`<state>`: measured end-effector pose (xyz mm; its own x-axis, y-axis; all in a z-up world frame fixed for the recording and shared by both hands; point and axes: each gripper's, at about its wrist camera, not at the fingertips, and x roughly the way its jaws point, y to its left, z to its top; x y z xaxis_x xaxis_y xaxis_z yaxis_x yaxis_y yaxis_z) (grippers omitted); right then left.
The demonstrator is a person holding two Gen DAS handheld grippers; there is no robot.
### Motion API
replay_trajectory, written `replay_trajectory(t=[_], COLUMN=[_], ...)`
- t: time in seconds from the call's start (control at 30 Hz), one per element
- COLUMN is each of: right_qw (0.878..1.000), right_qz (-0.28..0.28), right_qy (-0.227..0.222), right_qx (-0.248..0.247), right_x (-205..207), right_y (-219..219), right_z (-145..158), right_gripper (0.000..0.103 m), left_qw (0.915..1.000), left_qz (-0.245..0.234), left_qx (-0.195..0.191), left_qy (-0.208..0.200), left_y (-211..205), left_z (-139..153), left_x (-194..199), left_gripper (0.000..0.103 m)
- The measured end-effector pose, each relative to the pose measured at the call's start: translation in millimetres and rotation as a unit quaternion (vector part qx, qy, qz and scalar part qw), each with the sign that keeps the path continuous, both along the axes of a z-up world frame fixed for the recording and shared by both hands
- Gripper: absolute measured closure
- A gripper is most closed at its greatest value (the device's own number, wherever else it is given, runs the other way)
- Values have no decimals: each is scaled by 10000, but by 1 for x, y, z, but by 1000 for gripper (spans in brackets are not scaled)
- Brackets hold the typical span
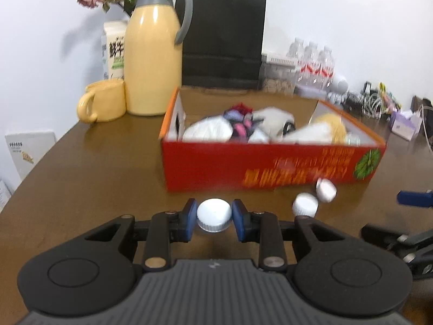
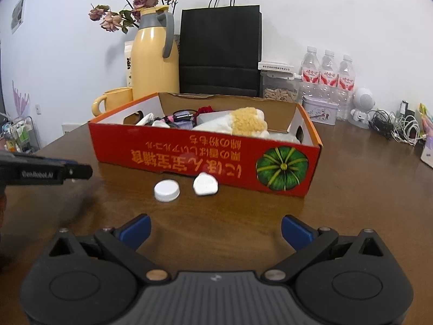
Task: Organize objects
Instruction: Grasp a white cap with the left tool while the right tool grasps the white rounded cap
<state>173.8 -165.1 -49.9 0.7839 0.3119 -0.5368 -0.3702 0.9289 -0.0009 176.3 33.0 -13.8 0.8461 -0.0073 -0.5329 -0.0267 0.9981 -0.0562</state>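
My left gripper [image 1: 214,216] is shut on a white ribbed cap [image 1: 213,214] and holds it above the brown table [image 1: 94,178]. Two more white caps lie on the table in front of the red cardboard box [image 1: 270,162]: one flat [image 1: 305,204], one tipped against the box [image 1: 326,190]. In the right wrist view they show as a flat cap [image 2: 167,190] and a tilted cap [image 2: 205,184] before the box [image 2: 205,159]. My right gripper [image 2: 215,230] is open and empty, short of the caps. The left gripper's finger [image 2: 67,172] enters from the left.
The box holds cloth items and small things. Behind it stand a yellow thermos [image 2: 155,57], a yellow mug [image 2: 113,103], a milk carton [image 1: 113,51], a black paper bag [image 2: 220,48], water bottles [image 2: 327,73], a seed container [image 2: 280,86], a tin [image 2: 320,111] and cables [image 2: 397,127].
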Motion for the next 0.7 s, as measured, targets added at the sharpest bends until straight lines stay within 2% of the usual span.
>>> replay_trajectory(t=[0.07,0.17,0.27,0.33,0.4,0.5,0.53,0.57,0.6,0.63,0.7], right_qw=[10000,9998,9996,9996,9995,9995,9994,9993,9991,9990,9990], right_qz=[-23,-7,21,81,121,151,173,223,265,302,329], right_qy=[-23,-49,-7,124,179,225,260,276,279,264,200], right_qx=[-65,-178,-285,-258,-222,-157,-146,-150,-187,-209,-228], right_x=[12,30,50,60,66,71,72,72,72,71,67], right_y=[3,10,20,25,28,31,32,34,35,37,37], right_z=[2,4,3,-2,-6,-9,-10,-11,-12,-12,-11], right_gripper=[0,9,22,38,47,50,54,59,72,77,77], left_qw=[9999,9997,9993,9991,9989,9984,9983,9981,9980,9978,9975], left_qz=[-4,19,13,-32,-57,-82,-95,-119,-142,-157,-180], left_qx=[-37,-139,-201,-159,-187,-236,-234,-232,-228,-219,-201], left_qy=[-118,-218,-308,-389,-420,-508,-528,-550,-577,-610,-659], left_y=[-4,-10,-15,-17,-16,-15,-16,-17,-17,-18,-19], left_z=[5,6,2,-2,-3,-2,-2,-2,-2,-1,-1], left_x=[10,23,29,29,27,25,24,22,21,20,17], left_gripper=[74,74,74,74,74,74,74,74,74,74,74])
